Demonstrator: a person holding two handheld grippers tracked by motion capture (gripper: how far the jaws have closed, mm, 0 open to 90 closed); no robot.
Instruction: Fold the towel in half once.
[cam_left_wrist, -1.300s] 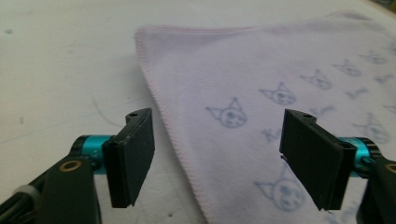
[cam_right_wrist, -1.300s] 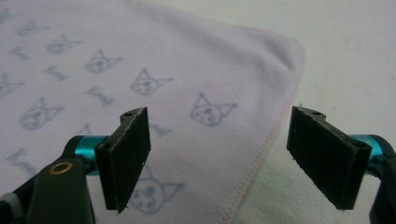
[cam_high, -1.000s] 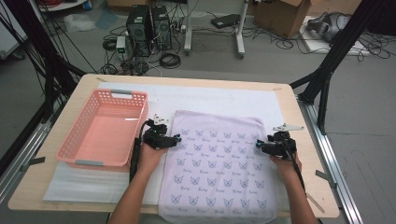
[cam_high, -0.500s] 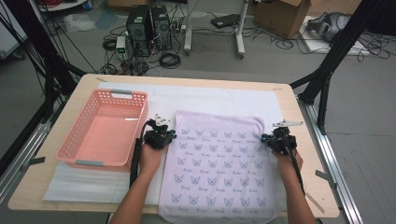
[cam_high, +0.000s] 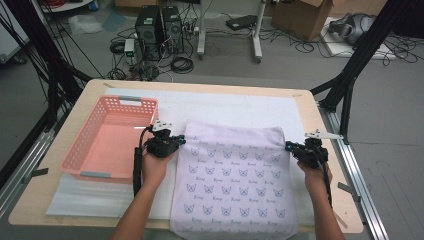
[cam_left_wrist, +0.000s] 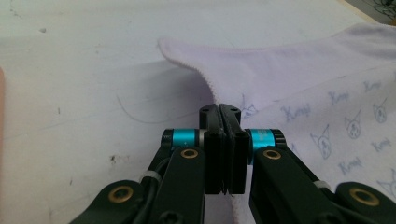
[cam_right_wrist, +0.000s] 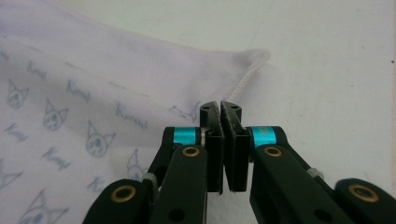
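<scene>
Pale lilac cloth towel printed with small blue cat faces lies spread on the white mat that covers the light wooden counter. Its near end hangs over the counter's front edge; its far edge runs across the mat roughly mid-counter.

Left gripper: at the towel's left edge, close to the far left corner. Left gripper view: the fingers are clenched on the hemmed edge of the towel, the hem running down between the pads. The cloth rises off the mat at the grip, and the free corner curls away beyond it.

Right gripper: at the towel's right edge, near the far right corner. Right gripper view: fingers clenched on the stitched hem of the towel. The corner beyond the grip is lifted and folded, with a shadow beneath it on the mat.

The jaws of both grippers have just been closing, with towel edge between them in each case.

Salmon-pink perforated plastic basket stands on the mat to the left of the towel, just beside the left gripper, not touching the cloth. The person's forearms enter from the near edge, one on either side of the towel.
</scene>
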